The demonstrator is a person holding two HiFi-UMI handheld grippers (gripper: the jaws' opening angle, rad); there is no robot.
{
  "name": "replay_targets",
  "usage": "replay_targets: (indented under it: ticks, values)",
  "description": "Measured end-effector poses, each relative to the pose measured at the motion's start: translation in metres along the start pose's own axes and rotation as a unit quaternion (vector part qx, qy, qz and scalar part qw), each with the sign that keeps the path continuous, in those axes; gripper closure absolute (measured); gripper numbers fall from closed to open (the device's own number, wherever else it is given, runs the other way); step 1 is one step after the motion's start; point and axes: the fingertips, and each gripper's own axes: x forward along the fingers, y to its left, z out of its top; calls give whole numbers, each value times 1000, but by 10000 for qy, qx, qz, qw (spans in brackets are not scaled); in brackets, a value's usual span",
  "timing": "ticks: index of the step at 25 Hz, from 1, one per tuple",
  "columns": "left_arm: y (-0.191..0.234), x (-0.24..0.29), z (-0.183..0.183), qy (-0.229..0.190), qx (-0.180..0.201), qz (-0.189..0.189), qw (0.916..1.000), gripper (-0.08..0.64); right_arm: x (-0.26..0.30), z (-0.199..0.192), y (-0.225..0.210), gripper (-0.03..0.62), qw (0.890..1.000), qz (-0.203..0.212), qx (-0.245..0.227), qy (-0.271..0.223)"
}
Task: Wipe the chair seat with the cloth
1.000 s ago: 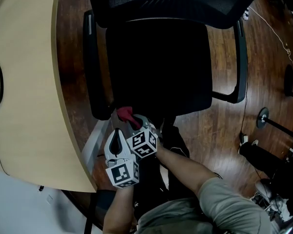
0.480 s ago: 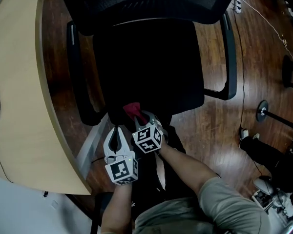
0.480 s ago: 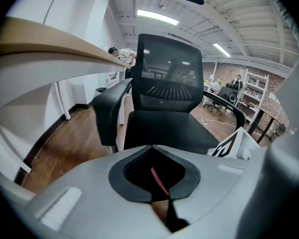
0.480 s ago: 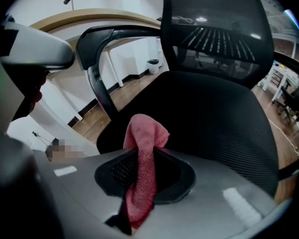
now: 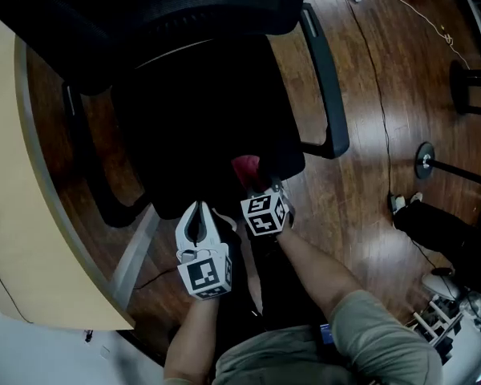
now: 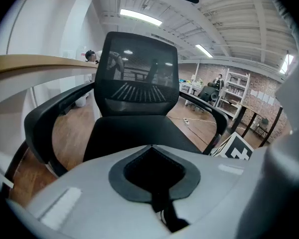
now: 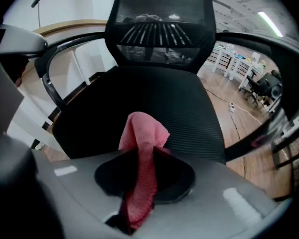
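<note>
Cloth point(image 7: 142, 128) pink, crumpled, in R gripper point(image 7: 145, 151); seat point(image 7: 189, 108) ribbed.

Dark wood floor point(image 5: 361, 191); pale curved desk point(image 5: 16, 255)

I saw the cloth point(image 5: 246, 167) at the front edge of the chair seat point(image 5: 200, 111), perhaps touching; the desk point(image 5: 16, 239) lay left of it.

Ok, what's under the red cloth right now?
The black chair seat, near its front edge. The cloth is pinched in the right gripper. The seat patch directly beneath it is covered, so contact cannot be confirmed.
</note>
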Motion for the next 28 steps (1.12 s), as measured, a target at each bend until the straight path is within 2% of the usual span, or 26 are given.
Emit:
replay_targets:
  ticks: [6,12,20,24,28]
  values:
    - [-55,21,1,58,216,-413,9989,555,-13,-28,-80,529,9970,-543,539,104]
    - [-97,32,-3,120,347,-605,9975,555,-23,-52,-133,528,9928,-800,873,169]
    - [-121,30,1,120,426,-591,9973,555,-30,-53,-136,528,9938,-496,974,210]
    - [-122,24,23,45,421,-473,9980,555,-49,-41,-131,528,9946,-298,985,126]
    - [-119,2,48,-28,420,-436,9982,555,-95,-20,-121,528,9954,-51,951,-93]
